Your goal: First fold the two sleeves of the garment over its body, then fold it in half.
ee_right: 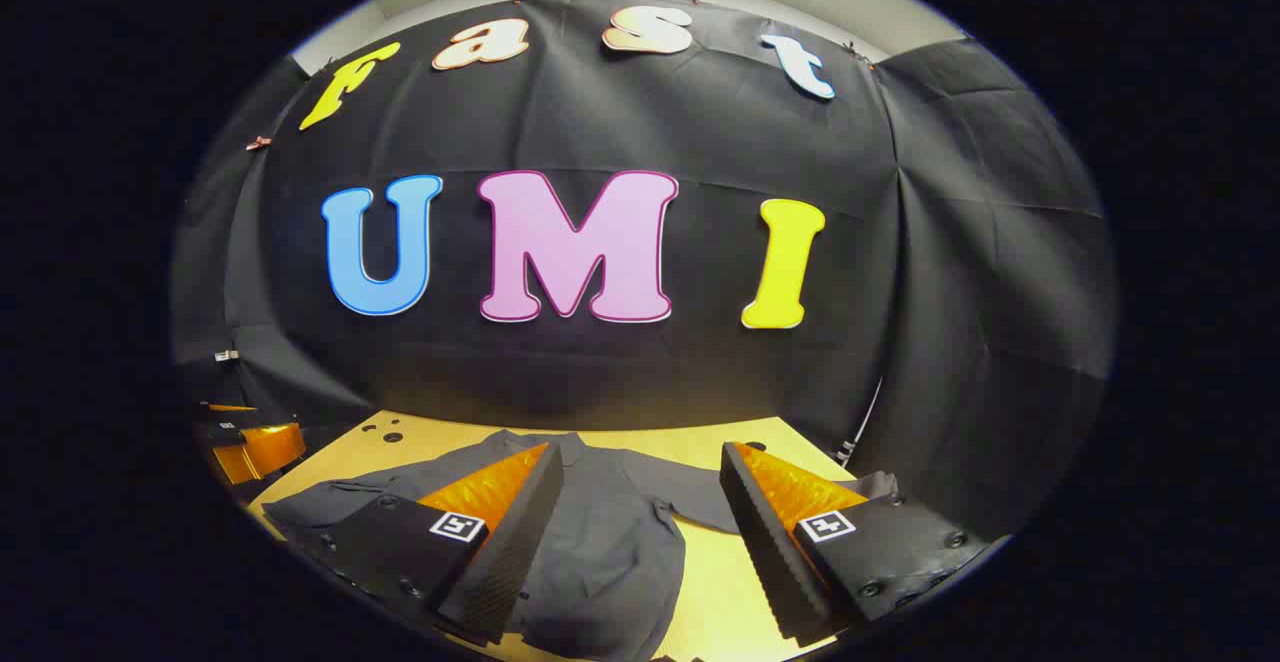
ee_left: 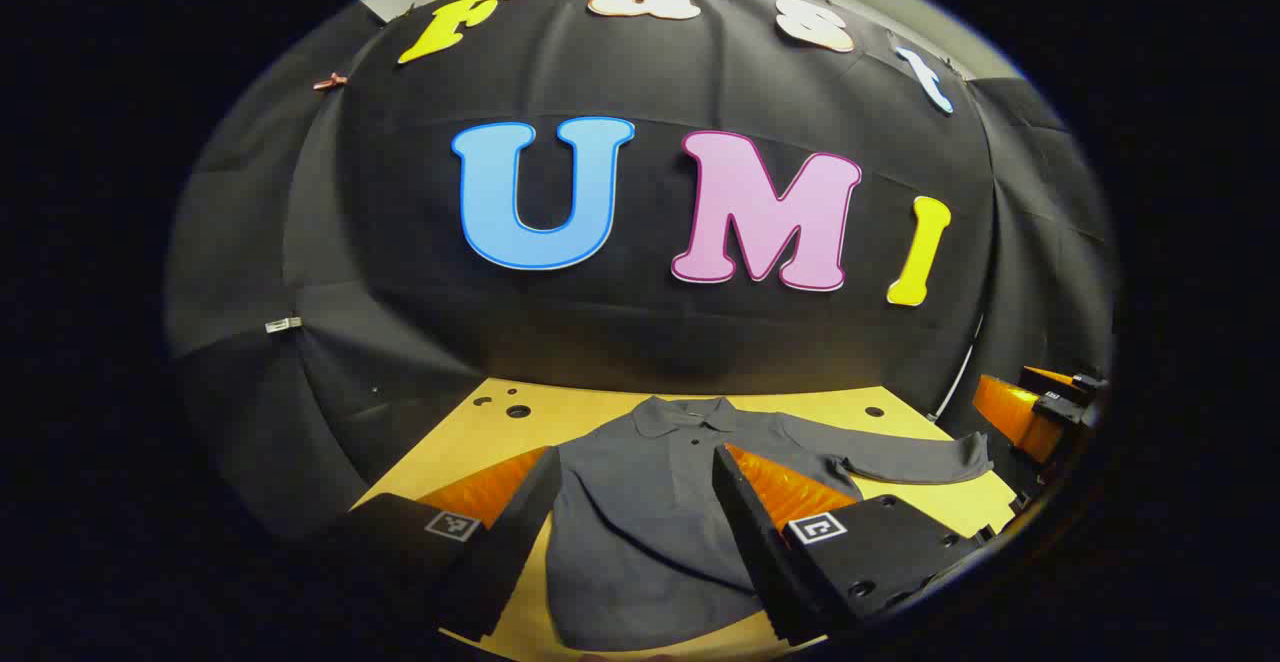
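A dark grey long-sleeved polo shirt (ee_left: 640,532) lies flat on the yellow table (ee_left: 590,407), collar toward the booth wall. Its right sleeve (ee_left: 905,460) stretches out sideways. My left gripper (ee_left: 637,487) hovers open above the shirt's chest, nothing between its fingers. At the far right edge of the left gripper view the other gripper (ee_left: 1035,407) shows. In the right gripper view the shirt (ee_right: 600,532) spreads below my right gripper (ee_right: 640,487), which is open and empty over the shirt's right side; one sleeve (ee_right: 330,500) reaches left, the other (ee_right: 700,504) passes under the right finger.
The table (ee_right: 720,582) has a few small round holes (ee_left: 517,410) near its back left corner and one hole (ee_left: 874,410) at the back right. The black cloth wall closes the table's far and side edges. A thin cable (ee_left: 958,374) hangs at the right.
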Action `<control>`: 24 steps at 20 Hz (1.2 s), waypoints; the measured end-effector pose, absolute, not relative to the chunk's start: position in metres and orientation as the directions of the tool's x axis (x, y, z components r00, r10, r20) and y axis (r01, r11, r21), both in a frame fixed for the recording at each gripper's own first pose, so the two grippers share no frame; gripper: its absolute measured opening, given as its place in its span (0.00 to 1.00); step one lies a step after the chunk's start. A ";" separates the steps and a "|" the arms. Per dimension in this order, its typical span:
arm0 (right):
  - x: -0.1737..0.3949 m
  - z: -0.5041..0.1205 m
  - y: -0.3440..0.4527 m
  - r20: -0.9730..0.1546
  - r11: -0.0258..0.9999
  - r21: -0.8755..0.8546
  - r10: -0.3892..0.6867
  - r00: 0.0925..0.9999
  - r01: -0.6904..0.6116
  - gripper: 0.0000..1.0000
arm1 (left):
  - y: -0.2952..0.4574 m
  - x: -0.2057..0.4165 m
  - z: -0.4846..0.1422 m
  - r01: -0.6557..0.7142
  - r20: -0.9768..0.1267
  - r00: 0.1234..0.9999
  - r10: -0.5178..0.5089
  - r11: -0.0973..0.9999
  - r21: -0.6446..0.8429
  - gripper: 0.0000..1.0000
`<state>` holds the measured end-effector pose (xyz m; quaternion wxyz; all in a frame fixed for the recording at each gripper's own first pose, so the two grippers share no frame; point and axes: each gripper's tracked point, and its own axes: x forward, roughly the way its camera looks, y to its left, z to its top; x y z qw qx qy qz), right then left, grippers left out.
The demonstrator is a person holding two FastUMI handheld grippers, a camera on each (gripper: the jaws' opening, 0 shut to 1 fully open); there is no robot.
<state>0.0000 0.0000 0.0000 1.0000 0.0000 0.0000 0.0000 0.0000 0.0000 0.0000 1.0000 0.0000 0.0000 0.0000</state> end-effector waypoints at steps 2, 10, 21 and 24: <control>0.004 -0.005 -0.009 -0.016 1.000 0.004 -0.012 1.000 0.012 0.98 | -0.007 0.006 -0.003 0.009 -0.018 1.000 -0.009 1.000 -0.003 0.96; 0.021 -0.018 -0.014 -0.071 1.000 0.028 0.002 0.997 0.000 0.98 | -0.010 0.026 -0.003 -0.007 -0.037 0.999 0.008 1.000 0.015 0.96; 0.061 -0.036 -0.023 -0.123 1.000 0.019 0.013 0.992 -0.011 0.98 | -0.002 0.039 -0.003 -0.066 -0.041 0.997 0.066 0.998 0.024 0.96; 0.077 -0.040 -0.037 -0.137 1.000 0.023 0.005 0.991 -0.001 0.98 | -0.003 0.039 -0.010 -0.079 -0.062 0.995 0.081 0.997 0.024 0.96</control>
